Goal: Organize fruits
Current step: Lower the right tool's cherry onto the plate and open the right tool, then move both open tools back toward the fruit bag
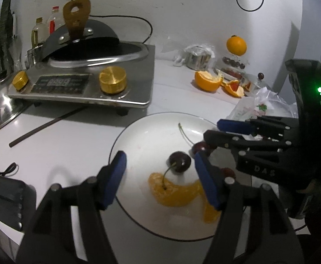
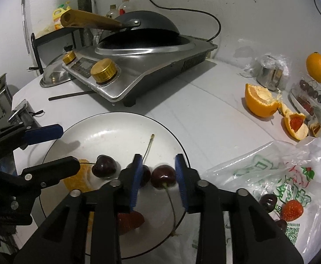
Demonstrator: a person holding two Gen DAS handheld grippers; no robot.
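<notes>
Cherries (image 2: pixel 163 176) between grippers (image 2: pixel 158 177), stove (image 2: pixel 138 66) behind

Induction cooker (image 2: pixel 138 66), two brass knobs, dark wok (image 2: pixel 147 28) on top with wooden handle. Steel lid (image 2: pixel 55 77) beside it. Chopstick, possibly (image 2: pixel 72 95). Printed plastic bag (image 2: pixel 270 176). Oil bottles (image 1: pixel 39 30) behind.

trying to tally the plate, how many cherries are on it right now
3 on the white plate: one cherry beside the orange segment, one mostly hidden behind the right gripper's left finger, one between its open fingers. Others may be hidden.
</notes>
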